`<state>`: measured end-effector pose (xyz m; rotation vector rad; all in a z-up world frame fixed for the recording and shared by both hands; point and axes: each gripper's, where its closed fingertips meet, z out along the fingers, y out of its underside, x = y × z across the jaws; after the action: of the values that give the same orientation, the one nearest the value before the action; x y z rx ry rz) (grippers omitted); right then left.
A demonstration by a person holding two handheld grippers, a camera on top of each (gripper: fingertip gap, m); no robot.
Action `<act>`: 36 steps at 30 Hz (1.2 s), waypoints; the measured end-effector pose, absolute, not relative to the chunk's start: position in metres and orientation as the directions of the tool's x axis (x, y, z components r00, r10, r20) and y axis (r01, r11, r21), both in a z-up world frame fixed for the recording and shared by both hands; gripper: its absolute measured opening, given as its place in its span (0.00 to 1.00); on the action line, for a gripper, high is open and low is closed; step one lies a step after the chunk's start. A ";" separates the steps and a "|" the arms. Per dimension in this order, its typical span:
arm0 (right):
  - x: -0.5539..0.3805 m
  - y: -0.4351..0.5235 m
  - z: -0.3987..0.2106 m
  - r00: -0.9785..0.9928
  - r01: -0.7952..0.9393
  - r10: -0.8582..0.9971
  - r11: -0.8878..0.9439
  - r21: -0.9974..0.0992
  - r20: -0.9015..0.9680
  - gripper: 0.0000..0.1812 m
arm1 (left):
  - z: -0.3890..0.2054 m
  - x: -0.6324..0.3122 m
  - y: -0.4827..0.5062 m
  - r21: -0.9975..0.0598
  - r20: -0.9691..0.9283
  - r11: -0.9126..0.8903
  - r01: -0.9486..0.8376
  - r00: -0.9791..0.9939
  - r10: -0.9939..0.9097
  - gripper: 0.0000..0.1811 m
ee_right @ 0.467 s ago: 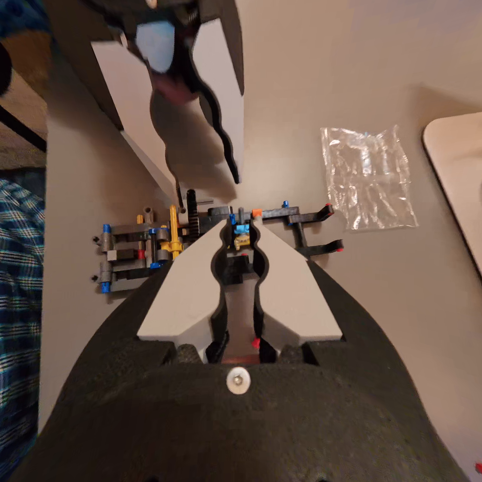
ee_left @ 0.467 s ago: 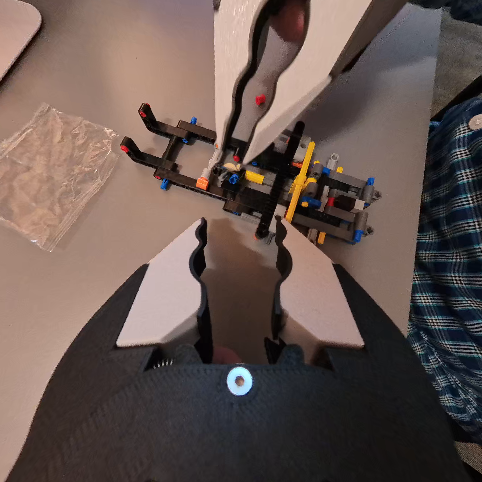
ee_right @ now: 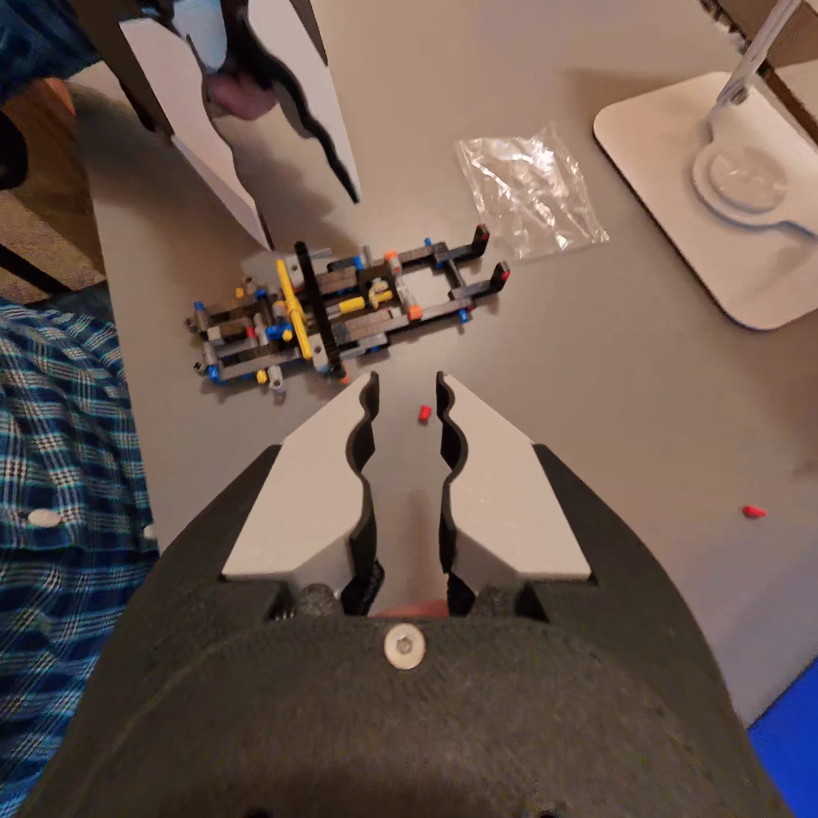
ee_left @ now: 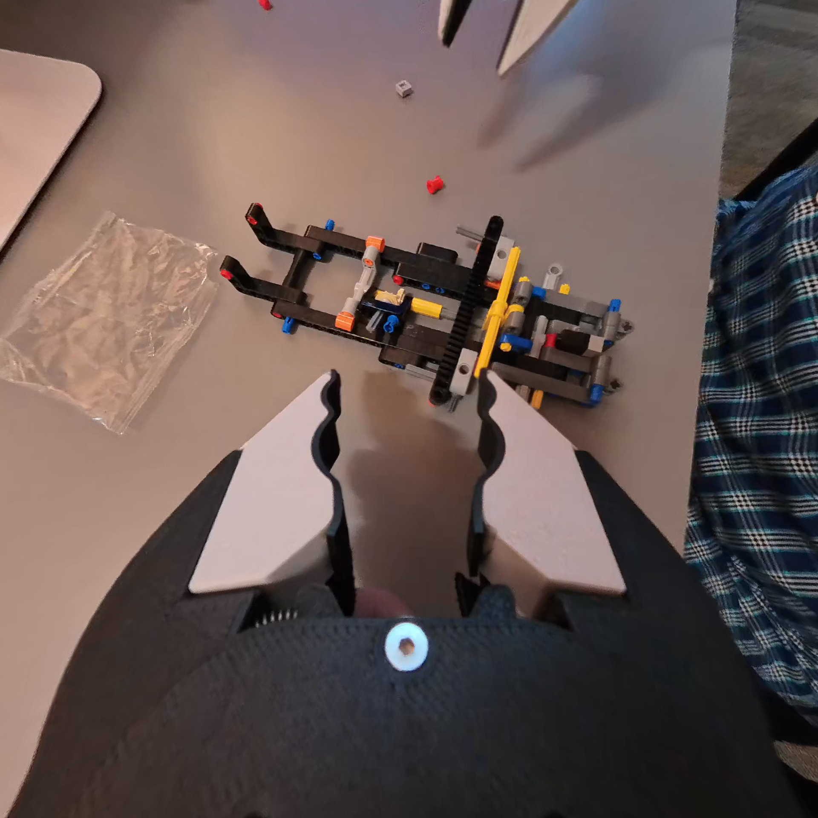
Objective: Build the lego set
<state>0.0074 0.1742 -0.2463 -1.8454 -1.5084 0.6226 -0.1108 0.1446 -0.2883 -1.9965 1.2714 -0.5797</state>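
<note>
A black, grey and yellow lego chassis (ee_left: pixel 425 305) lies flat on the grey table; it also shows in the right wrist view (ee_right: pixel 345 310). My left gripper (ee_left: pixel 409 376) is open and empty, its right fingertip at the chassis's near edge. My right gripper (ee_right: pixel 407 380) is open and empty, hovering just short of the chassis. A small red pin (ee_right: pixel 424 412) lies on the table between its fingertips; it also shows in the left wrist view (ee_left: pixel 434 184). The right gripper's fingertips (ee_left: pixel 509 57) show blurred at the top of the left wrist view.
An empty clear plastic bag (ee_left: pixel 106 318) lies left of the chassis, also in the right wrist view (ee_right: pixel 531 194). A white stand base (ee_right: pixel 717 194) sits far right. A small grey piece (ee_left: pixel 403 88), another red piece (ee_right: pixel 754 511) and a plaid sleeve (ee_left: pixel 761 398) show. About 15 cm separates my left fingertips from my right.
My right gripper has pulled back off the chassis middle and opened wider. A red pin now lies on the table. My left gripper stays open near the chassis edge.
</note>
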 end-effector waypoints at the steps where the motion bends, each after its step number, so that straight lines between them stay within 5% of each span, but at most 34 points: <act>1: 0.011 0.170 -0.248 0.222 0.657 0.974 -0.120 -0.744 0.039 0.13 | -0.288 -0.111 0.143 -0.746 0.007 -0.283 -0.604 0.417 -0.909 0.35; 8: 0.014 0.130 -0.271 0.190 0.667 0.982 -0.141 -0.732 -0.015 0.22 | -0.298 -0.110 0.124 -0.683 -0.015 -0.247 -0.688 0.351 -0.936 0.42; 14: -0.002 0.109 -0.298 0.156 0.697 0.987 -0.083 -0.712 0.037 0.19 | -0.311 -0.115 0.116 -0.608 -0.092 -0.204 -0.767 0.323 -0.942 0.40; 30: -0.028 0.143 -0.300 0.267 0.691 0.941 -0.037 -0.722 0.208 0.09 | -0.313 -0.108 0.138 -0.673 -0.164 -0.185 -0.716 0.388 -0.907 0.10; 36: -0.026 0.149 -0.299 0.291 0.690 0.929 -0.038 -0.723 0.230 0.09 | -0.313 -0.101 0.138 -0.678 -0.174 -0.175 -0.714 0.387 -0.906 0.09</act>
<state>-0.0258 0.1491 -0.2993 -1.7903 -1.4630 0.3907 -0.1012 0.1383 -0.3125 -1.9508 1.3885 -0.3518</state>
